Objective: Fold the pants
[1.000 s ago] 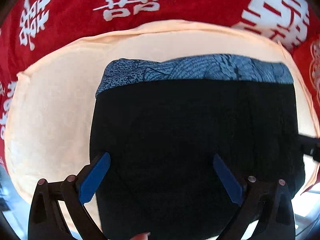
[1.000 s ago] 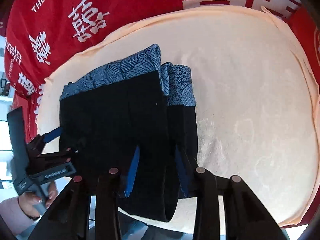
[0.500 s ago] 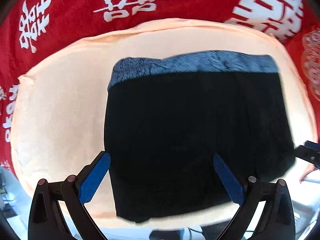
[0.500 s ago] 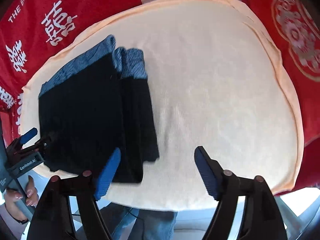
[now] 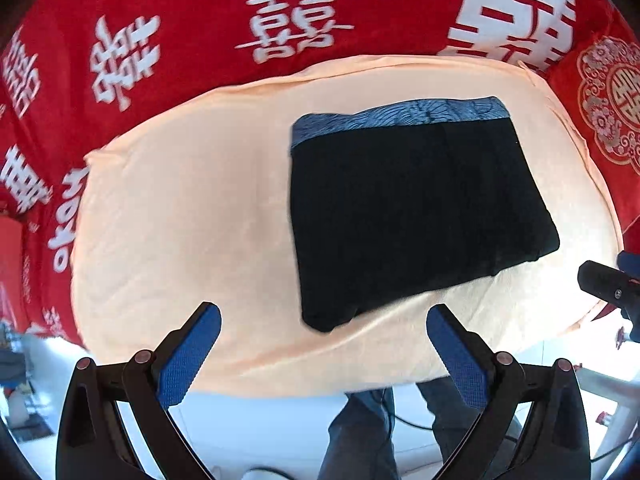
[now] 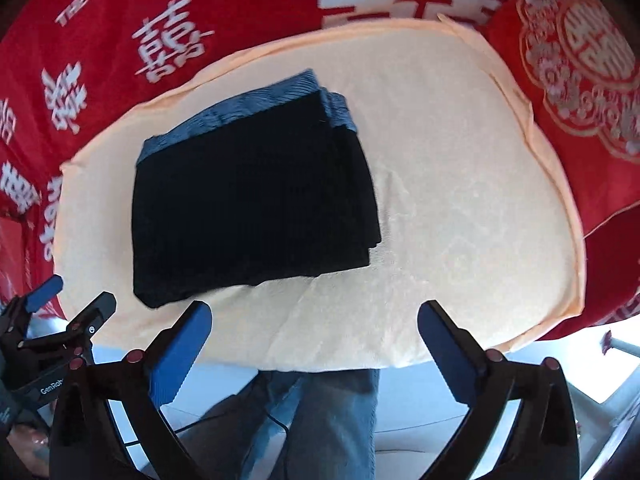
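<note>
Folded black pants point(image 5: 416, 216) lie flat on the peach cloth point(image 5: 180, 220) over the tabletop. Left claw point(image 5: 323, 354) wide, empty. Right claw point(image 6: 314, 350) opening wide, nothing between its jaws.

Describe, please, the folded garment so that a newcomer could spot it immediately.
Find the red cloth printed with white characters, then the peach towel spread over it. On that towel lies the folded black pants, the only dark thing there, edged along its far side by a blue patterned waistband.
</note>
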`<state>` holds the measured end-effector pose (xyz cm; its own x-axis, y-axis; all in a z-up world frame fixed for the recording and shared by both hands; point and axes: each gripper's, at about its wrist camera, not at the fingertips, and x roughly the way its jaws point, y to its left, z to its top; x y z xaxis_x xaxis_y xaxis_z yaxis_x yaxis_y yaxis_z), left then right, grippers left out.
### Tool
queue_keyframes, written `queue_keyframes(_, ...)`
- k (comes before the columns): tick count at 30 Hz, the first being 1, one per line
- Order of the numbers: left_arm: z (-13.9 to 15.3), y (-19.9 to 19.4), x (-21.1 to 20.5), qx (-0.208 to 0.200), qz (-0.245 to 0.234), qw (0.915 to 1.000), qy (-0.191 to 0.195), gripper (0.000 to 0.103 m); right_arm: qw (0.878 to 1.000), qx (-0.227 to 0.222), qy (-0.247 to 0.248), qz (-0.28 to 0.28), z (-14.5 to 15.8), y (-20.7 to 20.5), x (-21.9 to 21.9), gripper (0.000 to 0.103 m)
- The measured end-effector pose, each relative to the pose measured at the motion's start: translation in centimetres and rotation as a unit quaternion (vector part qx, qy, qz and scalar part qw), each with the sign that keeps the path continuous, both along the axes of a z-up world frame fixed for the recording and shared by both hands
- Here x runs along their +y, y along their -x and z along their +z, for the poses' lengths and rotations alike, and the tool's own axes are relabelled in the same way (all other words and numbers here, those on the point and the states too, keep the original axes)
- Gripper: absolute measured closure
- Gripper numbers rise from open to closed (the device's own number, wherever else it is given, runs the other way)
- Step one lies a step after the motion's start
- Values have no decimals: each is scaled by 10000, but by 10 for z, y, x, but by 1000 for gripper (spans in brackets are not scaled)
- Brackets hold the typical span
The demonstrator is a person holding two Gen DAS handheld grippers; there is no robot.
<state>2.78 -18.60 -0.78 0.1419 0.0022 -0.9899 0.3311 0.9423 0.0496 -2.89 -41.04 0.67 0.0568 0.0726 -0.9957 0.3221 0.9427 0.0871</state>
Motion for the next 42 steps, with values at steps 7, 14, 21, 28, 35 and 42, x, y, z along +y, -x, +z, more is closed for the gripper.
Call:
queue_keyframes(7,21,12,21,141,361,9992,52,0,9995,36,104,309,25,-7,33,0)
queue_keyframes(14,34,15,28,121,377,9992,71,0,9989,48,170,427,40,-5,49,0)
queue_keyframes(21,41,14,32,106,367,9992,120,0,9982,82,294,507,46,-8,55,0)
queue_keyframes(28,48,13,31,23,311,9995,83,0,9977,-14,421,527,55,-11,60,0)
queue_keyframes(35,54,11,31,-45,210,9997,108,0,9974,-93,490,522,62,-11,64,0)
queue_keyframes(42,58,13,33,-57,177,9997,184,0,9968,-110,589,532,66,-8,65,0)
